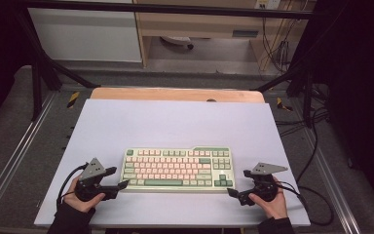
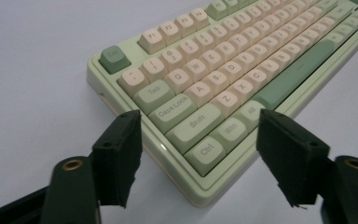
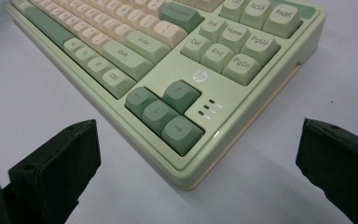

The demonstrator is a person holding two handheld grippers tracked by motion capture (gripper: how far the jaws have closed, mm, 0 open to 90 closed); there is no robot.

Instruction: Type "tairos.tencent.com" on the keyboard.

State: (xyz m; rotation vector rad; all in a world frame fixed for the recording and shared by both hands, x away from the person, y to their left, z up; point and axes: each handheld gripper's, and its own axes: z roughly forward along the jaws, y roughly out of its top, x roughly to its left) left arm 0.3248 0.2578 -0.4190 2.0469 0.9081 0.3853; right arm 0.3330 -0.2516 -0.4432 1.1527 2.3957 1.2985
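A pale green keyboard (image 1: 177, 168) with cream and darker green keycaps lies flat, keys up. It sits near the front edge of the white tabletop (image 1: 175, 122), squared to it.

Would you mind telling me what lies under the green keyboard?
The keyboard rests flat on the white table mat, which shows all around its case. A wooden strip shows beyond the mat's far edge. The part of the mat beneath the case is covered.
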